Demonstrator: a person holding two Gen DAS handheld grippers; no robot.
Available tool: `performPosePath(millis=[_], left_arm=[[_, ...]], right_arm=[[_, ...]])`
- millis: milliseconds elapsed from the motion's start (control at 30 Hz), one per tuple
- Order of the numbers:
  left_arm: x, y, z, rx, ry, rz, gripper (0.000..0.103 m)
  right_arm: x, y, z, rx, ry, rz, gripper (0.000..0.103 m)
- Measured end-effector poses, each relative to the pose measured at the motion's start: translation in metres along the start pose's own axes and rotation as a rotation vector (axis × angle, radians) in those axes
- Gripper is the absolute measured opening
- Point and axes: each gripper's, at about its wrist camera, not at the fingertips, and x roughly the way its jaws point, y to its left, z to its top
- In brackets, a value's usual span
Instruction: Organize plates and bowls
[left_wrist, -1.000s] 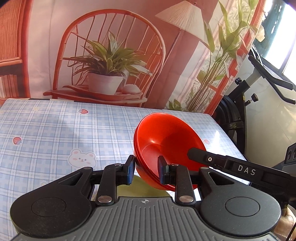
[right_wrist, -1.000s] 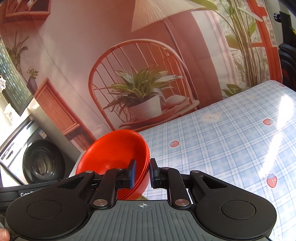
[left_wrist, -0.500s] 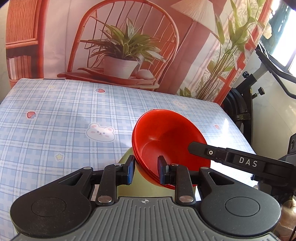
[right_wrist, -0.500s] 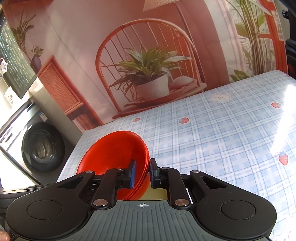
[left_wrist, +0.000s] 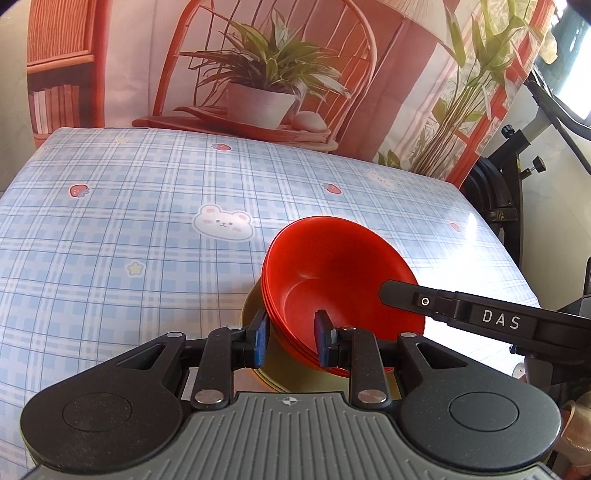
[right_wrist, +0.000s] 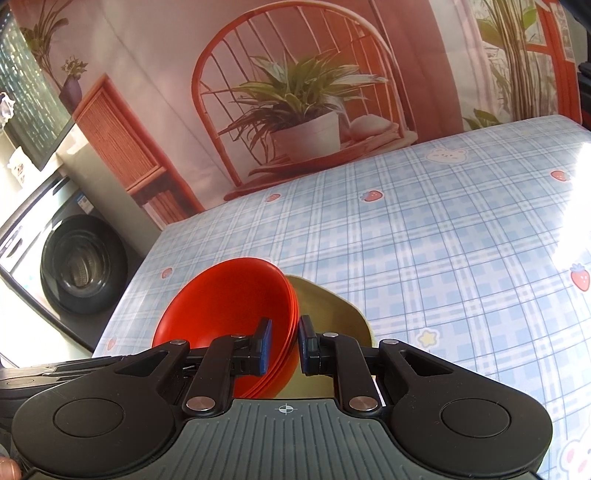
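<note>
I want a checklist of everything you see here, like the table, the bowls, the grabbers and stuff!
Surface: blue plaid tablecloth with bears and strawberries.
Job's things: stack of red bowls, tilted, above a yellowish plate.
Clutter: nothing seen.
Grippers: left gripper and right gripper each clamp the bowl stack's rim, from opposite sides.
Cables: nothing seen.
Surroundings: printed backdrop of chair and plant; washing machine; exercise machine.

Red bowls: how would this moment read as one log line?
left gripper: shut on red bowls | right gripper: shut on red bowls | over yellow plate
</note>
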Motion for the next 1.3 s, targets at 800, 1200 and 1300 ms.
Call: performPosePath(millis=[800, 1200, 1300], left_arm=[[0.002, -0.003, -0.006, -0.006, 0.006, 0.032, 0.027], [-0.006, -0.003, -0.002, -0.003, 0.004, 0.064, 0.031], [-0.016, -0.002, 0.001, -0.005, -0.022, 0.06, 0.031]], right_arm=[[0.007, 0.001, -0.007, 0.0, 0.029, -0.005, 0.016], [-0.005, 0.002, -0.002, -0.012, -0.001, -0.04, 0.032], [-0.014, 0.004, 0.002, -0.025, -0.027, -0.051, 0.034]])
